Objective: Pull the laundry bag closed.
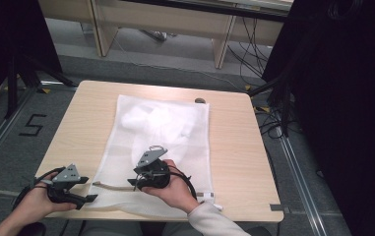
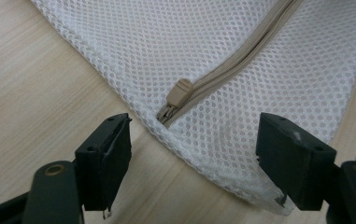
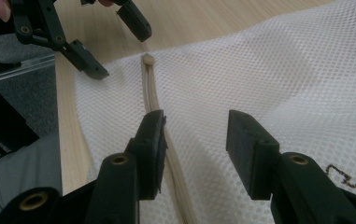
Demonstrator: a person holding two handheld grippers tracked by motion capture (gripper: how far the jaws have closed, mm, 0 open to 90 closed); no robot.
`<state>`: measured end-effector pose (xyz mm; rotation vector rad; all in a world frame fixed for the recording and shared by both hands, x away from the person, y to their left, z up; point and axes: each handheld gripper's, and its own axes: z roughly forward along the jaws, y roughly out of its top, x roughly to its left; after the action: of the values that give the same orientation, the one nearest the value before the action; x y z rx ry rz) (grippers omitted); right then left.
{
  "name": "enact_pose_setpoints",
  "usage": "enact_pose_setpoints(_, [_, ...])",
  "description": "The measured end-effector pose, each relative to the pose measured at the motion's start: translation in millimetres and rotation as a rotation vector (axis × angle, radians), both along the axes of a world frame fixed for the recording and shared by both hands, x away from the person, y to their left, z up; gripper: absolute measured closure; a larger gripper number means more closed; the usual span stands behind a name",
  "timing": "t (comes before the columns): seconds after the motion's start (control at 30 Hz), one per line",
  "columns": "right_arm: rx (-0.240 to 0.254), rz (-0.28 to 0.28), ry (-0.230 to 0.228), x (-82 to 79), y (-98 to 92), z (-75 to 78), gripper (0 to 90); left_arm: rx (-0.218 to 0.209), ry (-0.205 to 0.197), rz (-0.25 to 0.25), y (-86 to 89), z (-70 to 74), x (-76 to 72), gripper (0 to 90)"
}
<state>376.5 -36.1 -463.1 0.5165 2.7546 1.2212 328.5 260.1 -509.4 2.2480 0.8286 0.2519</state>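
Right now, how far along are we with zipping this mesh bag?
Done: the mesh bag lies flat on the table with something white inside, and the zipper pull sits at the corner end of the zipper. In hand: nothing; the left tongs are open around that corner, the right tongs open over the zipper. Left: cannot tell whether it's shut.

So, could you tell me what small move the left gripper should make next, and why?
Probably ease the left gripper forward and close on the zipper pull: its jaws are open and the pull lies just ahead between them, at the mesh bag's corner.
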Motion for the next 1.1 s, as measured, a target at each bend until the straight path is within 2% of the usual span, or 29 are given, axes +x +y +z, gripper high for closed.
enact_pose_setpoints(0.03, [0.001, -0.008, -0.002, 0.2, 2.3, -0.5, 58.4, -0.002, 0.0, 0.001, 0.0, 0.0, -0.1, 26.1])
enact_pose_setpoints(0.07, [0.0, 0.014, -0.024, 1.8, 4.6, -1.2, 58.5, 0.002, -0.001, -0.003, 0.2, 0.2, 0.0, 26.1])
enact_pose_setpoints(0.1, [-0.006, 0.006, -0.002, 1.2, 6.1, 0.2, 58.7, -0.001, 0.001, 0.0, 0.0, 0.0, -0.1, 26.1])
enact_pose_setpoints(0.2, [-0.001, 0.012, 0.001, 1.6, 14.1, -0.2, 59.6, -0.008, 0.006, -0.005, -0.4, 0.3, -0.6, 26.1])
enact_pose_setpoints(0.23, [-0.011, 0.01, -0.003, 2.0, 16.3, -0.3, 60.6, 0.008, -0.008, -0.018, 0.4, 0.4, 0.5, 26.1])
enact_pose_setpoints(0.27, [-0.026, 0.019, 0.001, 2.8, 17.6, 0.7, 61.5, 0.002, 0.007, -0.002, -0.3, -0.4, -0.5, 25.9])
enact_pose_setpoints(0.3, [-0.007, 0.031, 0.002, 2.9, 21.7, 0.2, 62.1, 0.002, 0.007, -0.002, -0.3, -0.4, -0.5, 25.7])
enact_pose_setpoints(0.33, [-0.012, 0.022, 0.012, 2.7, 23.7, 1.0, 62.8, 0.005, 0.003, -0.015, -0.1, 0.1, -0.2, 25.6])
enact_pose_setpoints(0.47, [-0.01, 0.029, 0.023, 3.5, 33.7, 1.6, 65.4, 0.009, -0.006, -0.013, 0.4, 0.3, 0.5, 25.6])
enact_pose_setpoints(0.53, [-0.009, 0.018, 0.043, 3.0, 38.3, 2.2, 66.4, 0.009, -0.007, -0.014, 0.4, 0.3, 0.4, 25.7])
enact_pose_setpoints(0.57, [-0.012, 0.031, 0.032, 4.4, 40.3, 2.5, 66.8, 0.009, -0.007, -0.016, 0.5, 0.4, 0.5, 25.7])
enact_pose_setpoints(0.73, [-0.018, 0.04, 0.039, 5.3, 51.9, 3.0, 67.5, 0.004, -0.008, -0.016, 0.8, 0.5, 0.4, 25.7])
enact_pose_setpoints(0.77, [-0.013, 0.038, 0.039, 5.1, 54.3, 2.2, 67.6, -0.013, 0.01, -0.002, -0.2, -0.1, -0.8, 25.7])
enact_pose_setpoints(0.87, [-0.023, 0.039, 0.053, 4.4, 59.0, 0.7, 67.5, -0.013, 0.009, -0.003, -0.3, 0.0, -0.7, 25.7])
enact_pose_setpoints(0.9, [-0.022, 0.057, 0.044, 5.3, 60.9, -0.8, 67.5, -0.007, 0.002, -0.011, 0.2, 0.4, -0.2, 25.8])
enact_pose_setpoints(0.93, [-0.023, 0.044, 0.052, 4.6, 62.2, -2.0, 67.5, 0.004, -0.009, -0.017, 0.8, 0.6, 0.8, 25.8])
enact_pose_setpoints(1.1, [-0.033, 0.052, 0.06, 5.2, 70.6, -7.0, 67.5, -0.004, -0.004, -0.018, 0.5, 0.7, 0.5, 25.8])
